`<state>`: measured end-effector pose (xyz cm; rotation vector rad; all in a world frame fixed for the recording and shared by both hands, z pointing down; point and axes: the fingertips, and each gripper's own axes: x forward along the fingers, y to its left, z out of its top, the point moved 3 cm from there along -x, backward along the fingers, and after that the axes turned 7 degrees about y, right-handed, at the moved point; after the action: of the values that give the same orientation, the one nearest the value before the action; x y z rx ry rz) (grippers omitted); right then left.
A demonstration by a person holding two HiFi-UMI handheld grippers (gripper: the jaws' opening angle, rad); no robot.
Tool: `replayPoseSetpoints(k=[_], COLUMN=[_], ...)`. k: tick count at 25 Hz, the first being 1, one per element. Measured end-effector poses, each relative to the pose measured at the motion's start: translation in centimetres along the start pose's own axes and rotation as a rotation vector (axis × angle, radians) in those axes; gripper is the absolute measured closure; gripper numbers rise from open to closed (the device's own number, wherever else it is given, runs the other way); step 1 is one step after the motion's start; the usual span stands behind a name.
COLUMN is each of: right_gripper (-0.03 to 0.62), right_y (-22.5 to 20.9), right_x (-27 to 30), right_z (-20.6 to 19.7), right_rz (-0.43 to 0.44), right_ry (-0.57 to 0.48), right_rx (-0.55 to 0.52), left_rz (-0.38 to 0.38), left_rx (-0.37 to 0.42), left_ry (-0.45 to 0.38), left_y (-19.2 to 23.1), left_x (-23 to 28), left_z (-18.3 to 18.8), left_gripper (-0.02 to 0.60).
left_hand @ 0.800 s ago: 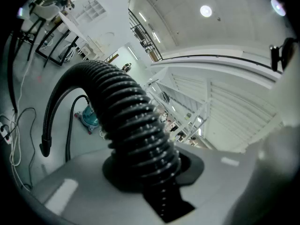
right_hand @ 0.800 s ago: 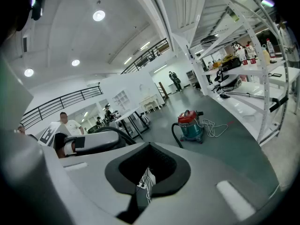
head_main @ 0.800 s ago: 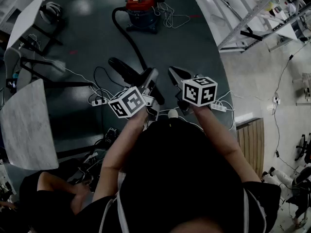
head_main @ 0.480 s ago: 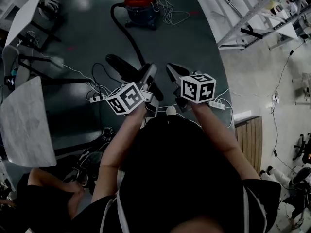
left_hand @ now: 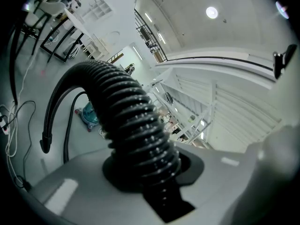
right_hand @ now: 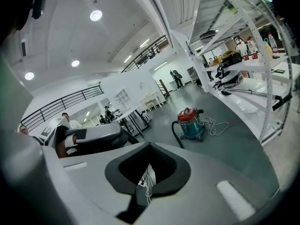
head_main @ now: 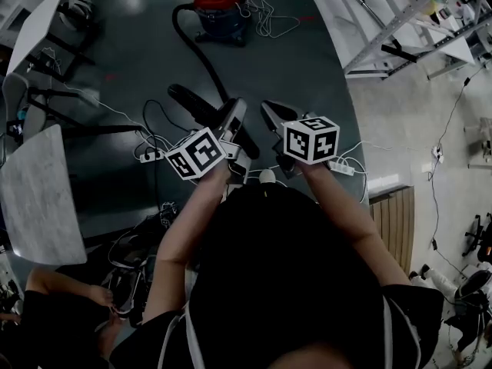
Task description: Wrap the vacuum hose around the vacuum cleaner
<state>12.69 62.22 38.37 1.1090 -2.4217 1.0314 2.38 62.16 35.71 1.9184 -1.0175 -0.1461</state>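
Left gripper (head_main: 233, 123) clamped on the black ribbed hose (left_hand: 129, 125), likely to haul it toward the red vacuum cleaner (head_main: 223, 10) well away at 12 o'clock; right gripper (head_main: 270, 118), at its 3 o'clock, closed and empty.

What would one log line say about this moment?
left gripper: shut on hose | right gripper: shut, empty | vacuum cleaner: on floor ahead | hose: not wrapped yet

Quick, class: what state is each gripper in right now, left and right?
Left gripper: closed on the black ribbed vacuum hose.
Right gripper: closed, holding nothing.
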Motion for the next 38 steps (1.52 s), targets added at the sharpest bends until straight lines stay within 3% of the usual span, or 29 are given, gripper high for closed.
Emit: replayPoseSetpoints(k=[17, 22, 28, 38], right_gripper=[0.599, 0.599, 0.599, 0.599], right_y=[-4.8, -6.0, -7.0, -6.9], right_x=[1.2, 2.7, 5.3, 9.6], right_z=[2.2, 3.6, 7.7, 13.4], right_rz=[0.005, -0.008, -0.023, -0.005], right_ry=[0.029, 0.037, 0.025, -0.009], right_rx=[0.008, -0.011, -0.034, -0.071], left_rz=[-0.006, -0.015, -0.046, -0.151], left_rx=[-0.021, -0.068, -0.129, -0.128], left_ry=[0.005, 0.009, 0.011, 0.017], left_y=[-0.8, 0.7, 2.0, 3.5], left_x=[5.8, 8.4, 11.3, 15.2], left_z=[2.2, 4.0, 8.6, 16.0], left_gripper=[0.480, 0.480, 0.480, 0.480])
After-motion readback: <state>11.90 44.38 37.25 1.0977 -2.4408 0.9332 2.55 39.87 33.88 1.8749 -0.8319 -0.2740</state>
